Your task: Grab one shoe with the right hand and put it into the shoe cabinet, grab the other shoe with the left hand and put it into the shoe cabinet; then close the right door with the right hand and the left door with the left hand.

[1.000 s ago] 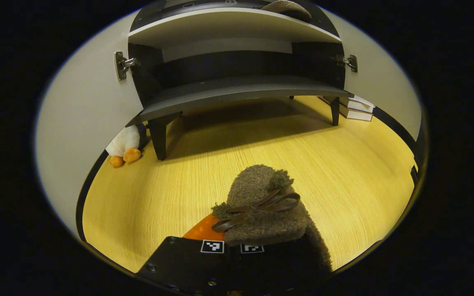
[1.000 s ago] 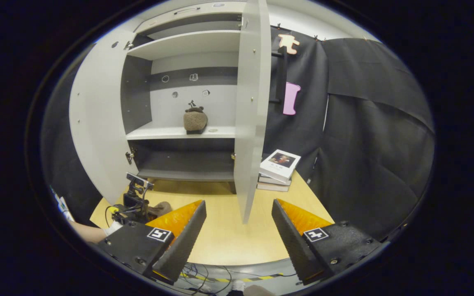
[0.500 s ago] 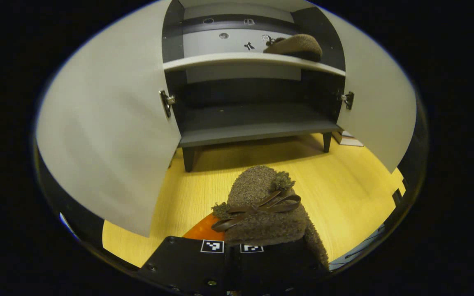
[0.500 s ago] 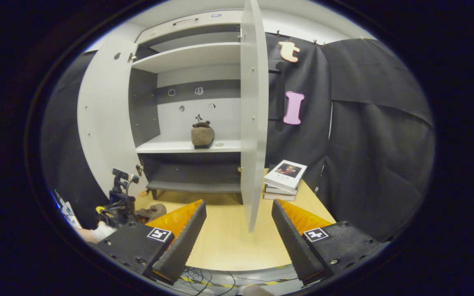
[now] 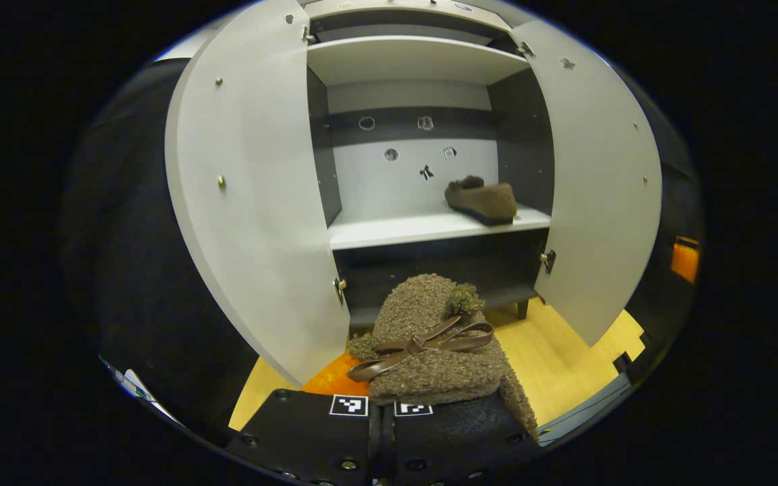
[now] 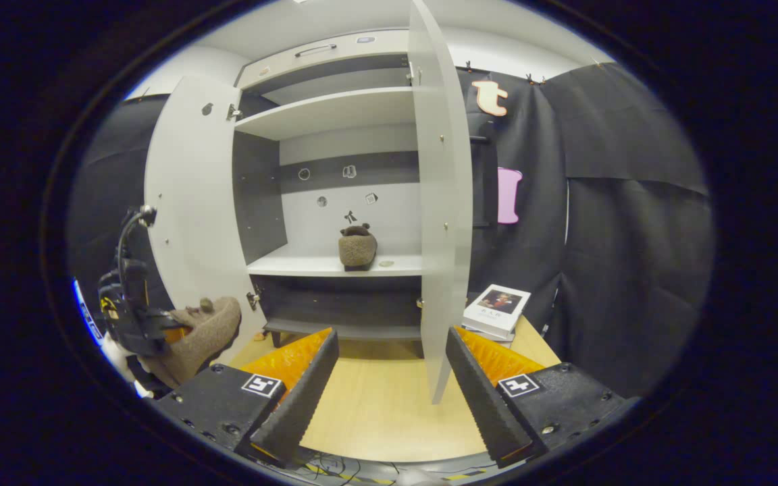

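My left gripper (image 5: 389, 405) is shut on a fuzzy brown shoe (image 5: 433, 344) with a brown bow, held up in front of the open shoe cabinet (image 5: 423, 229). The other brown shoe (image 5: 482, 199) lies on the right part of the cabinet's white middle shelf. In the right gripper view that shelved shoe (image 6: 357, 248) sits in the cabinet, and the left gripper (image 6: 139, 317) carries the held shoe (image 6: 203, 334) at the far left. My right gripper (image 6: 392, 378) is open with nothing between its fingers, back from the edge of the right door (image 6: 439, 216). The left door (image 6: 190, 223) also stands open.
A stack of books (image 6: 497, 312) lies on the yellow floor (image 6: 379, 412) to the right of the cabinet. The cabinet stands on short dark legs with a dark lower shelf (image 6: 342, 327). Cables run along the floor's near edge.
My left gripper has risen with the shoe and now faces the middle shelf instead of the floor and the cabinet's base. The right gripper drew slightly back and tilted up.
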`<state>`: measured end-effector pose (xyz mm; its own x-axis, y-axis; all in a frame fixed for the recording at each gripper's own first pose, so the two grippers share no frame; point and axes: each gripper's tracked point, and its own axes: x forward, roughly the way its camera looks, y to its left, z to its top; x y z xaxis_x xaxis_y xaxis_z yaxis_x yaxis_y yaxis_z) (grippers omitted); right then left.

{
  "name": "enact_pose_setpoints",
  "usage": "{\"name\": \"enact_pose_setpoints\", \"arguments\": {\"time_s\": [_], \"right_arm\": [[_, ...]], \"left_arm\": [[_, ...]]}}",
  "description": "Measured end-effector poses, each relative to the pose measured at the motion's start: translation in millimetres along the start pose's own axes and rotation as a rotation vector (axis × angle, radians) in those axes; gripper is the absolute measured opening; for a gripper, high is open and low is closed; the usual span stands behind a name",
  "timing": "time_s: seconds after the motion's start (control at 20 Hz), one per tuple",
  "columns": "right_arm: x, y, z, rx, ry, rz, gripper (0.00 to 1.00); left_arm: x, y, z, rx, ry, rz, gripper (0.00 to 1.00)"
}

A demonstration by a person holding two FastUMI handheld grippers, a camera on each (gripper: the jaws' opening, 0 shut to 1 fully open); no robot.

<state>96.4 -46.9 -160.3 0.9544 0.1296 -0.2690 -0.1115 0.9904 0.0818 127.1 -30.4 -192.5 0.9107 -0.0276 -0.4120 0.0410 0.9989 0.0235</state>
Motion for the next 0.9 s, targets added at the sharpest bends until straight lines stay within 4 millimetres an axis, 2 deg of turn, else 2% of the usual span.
{"name": "enact_pose_setpoints", "arguments": {"time_s": [0.05, 0.2, 0.4, 0.55, 0.7, 0.8, 0.9], "right_arm": [[0.6, 1.1, 2.4, 0.002, -0.005, 0.007, 1.0], [3.1, 2.0, 8.9, 0.004, -0.02, 0.018, 1.0], [0.8, -2.3, 15.4, -0.003, -0.036, 0.012, 1.0], [-2.2, -8.9, 14.4, -0.004, -0.035, -0.002, 1.0], [-2.2, -18.1, 7.7, 0.005, -0.02, -0.024, 1.0], [-3.6, -24.6, 4.9, 0.017, -0.01, -0.041, 1.0], [-2.9, -31.1, 4.3, 0.014, -0.007, -0.059, 1.0]], "left_arm": [[-3.7, -0.4, 19.6, -0.014, -0.026, 0.0, 0.09], [4.6, 2.6, 75.0, -0.016, -0.097, 0.015, 0.09], [46.4, -3.0, 135.4, -0.014, -0.177, 0.015, 0.09], [83.6, -10.0, 181.0, -0.011, -0.226, 0.014, 0.09], [132.1, -17.6, 215.8, -0.005, -0.249, 0.022, 0.09], [167.6, -21.3, 227.7, 0.02, -0.24, 0.037, 0.09], [201.7, -22.9, 230.9, 0.041, -0.222, 0.05, 0.09]]}}
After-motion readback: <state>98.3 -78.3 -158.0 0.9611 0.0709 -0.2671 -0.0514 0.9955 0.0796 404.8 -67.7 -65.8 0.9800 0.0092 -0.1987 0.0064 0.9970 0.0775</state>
